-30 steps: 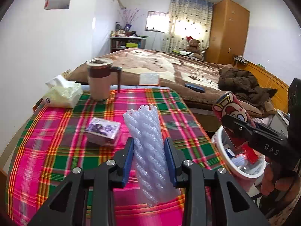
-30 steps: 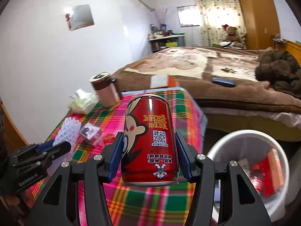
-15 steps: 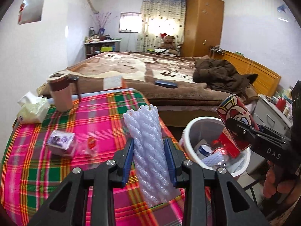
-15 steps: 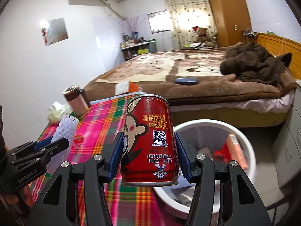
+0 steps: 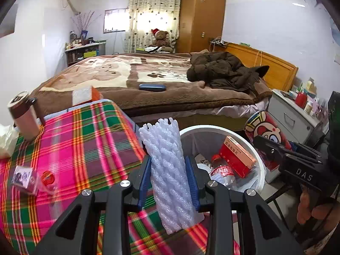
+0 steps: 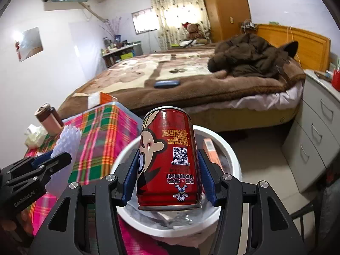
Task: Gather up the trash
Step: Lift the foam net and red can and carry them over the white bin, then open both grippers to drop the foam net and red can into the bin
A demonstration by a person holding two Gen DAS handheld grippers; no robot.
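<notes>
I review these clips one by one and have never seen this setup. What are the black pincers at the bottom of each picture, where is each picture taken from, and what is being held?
No robot here: a person holds a two-finger gripper in each hand, and each carries a fisheye camera looking along its fingers.

The left wrist view shows the left gripper shut on a white foam net sleeve. The right wrist view shows the right gripper shut on a red drink can, held over a white trash bin.

The bin already holds a red box and a plastic bottle. Beside it is a table with a plaid cloth, bearing a brown mug, a small packet and tissues.
</notes>
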